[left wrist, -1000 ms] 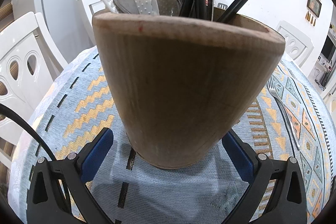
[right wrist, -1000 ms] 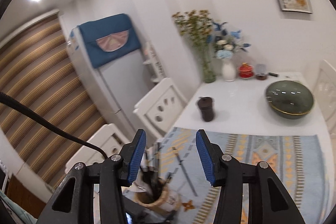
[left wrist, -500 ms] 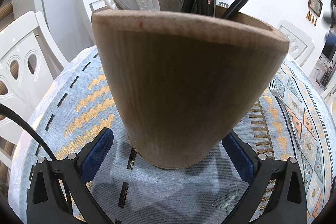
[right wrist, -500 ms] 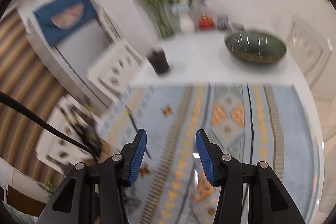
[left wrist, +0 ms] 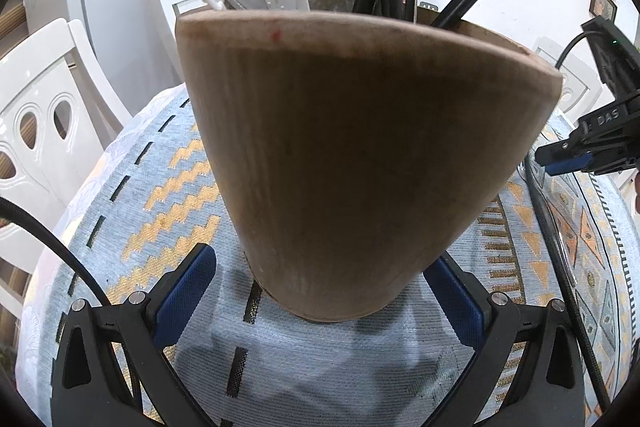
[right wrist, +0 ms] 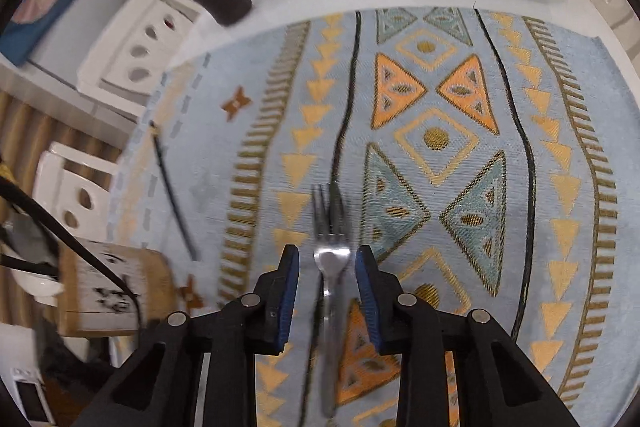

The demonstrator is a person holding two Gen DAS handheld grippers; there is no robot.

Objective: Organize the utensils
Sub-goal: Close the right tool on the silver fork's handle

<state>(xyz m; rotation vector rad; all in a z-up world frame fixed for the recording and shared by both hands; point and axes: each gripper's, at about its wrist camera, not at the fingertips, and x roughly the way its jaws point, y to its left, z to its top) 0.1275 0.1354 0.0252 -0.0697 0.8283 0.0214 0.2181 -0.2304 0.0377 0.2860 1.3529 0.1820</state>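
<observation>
Flat on the cloth (right wrist: 448,163), fork (right wrist: 330,259) tines point away; right tool (right wrist: 327,267) closing astride it, not touching.

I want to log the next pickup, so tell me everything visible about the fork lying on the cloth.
The fork is shiny metal, four-tined, lying flat on the patterned blue cloth, tines pointing away from the camera. Its neck sits between the closing pads of the right gripper, with gaps either side; nothing grips it yet. The picture is motion-blurred.
</observation>
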